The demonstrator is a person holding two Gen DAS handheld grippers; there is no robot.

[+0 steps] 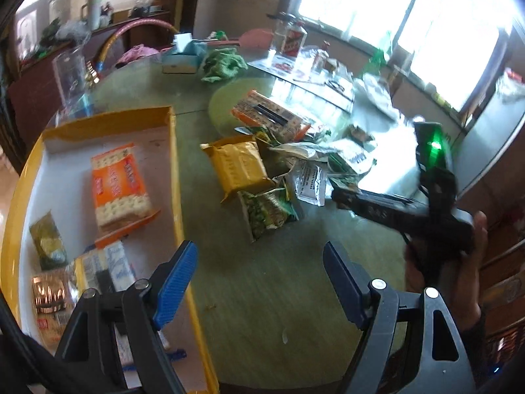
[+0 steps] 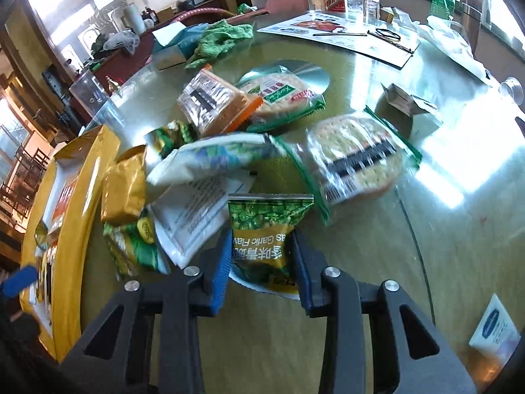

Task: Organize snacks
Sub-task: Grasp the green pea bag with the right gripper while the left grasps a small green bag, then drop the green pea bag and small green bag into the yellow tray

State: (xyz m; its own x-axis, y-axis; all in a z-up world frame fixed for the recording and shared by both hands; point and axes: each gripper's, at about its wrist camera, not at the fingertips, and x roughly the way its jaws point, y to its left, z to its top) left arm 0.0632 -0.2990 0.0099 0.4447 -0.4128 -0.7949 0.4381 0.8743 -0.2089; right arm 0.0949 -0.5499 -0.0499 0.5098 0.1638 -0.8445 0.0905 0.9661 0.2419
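Round table (image 2: 443, 246), greenish top under glass, takes up most of the room in view. On its left edge sits a yellow tray (image 1: 175, 170) with a white floor. In the tray lie an orange cracker pack (image 1: 119, 188), a small green packet (image 1: 47, 241) and a few more wrapped bits near its front. Snack pile (image 2: 229, 151) is mid-table, just right of the tray: two round cracker packs with green trim, an orange-ended pack on top, a gold pouch (image 2: 126, 185), white sachets, green pea bags. Behind the pile are a green cloth (image 2: 220, 41), a tissue box, bottles and a flyer.

Right gripper (image 2: 259, 256) points down at the pile's near edge, jaws partly closed, blue pads pressing both sides of a green pea bag (image 2: 262, 226) with "Garlic" printed on it.

Left gripper (image 1: 259, 282) hovers over bare table just right of the tray rim, jaws wide apart, nothing between them.
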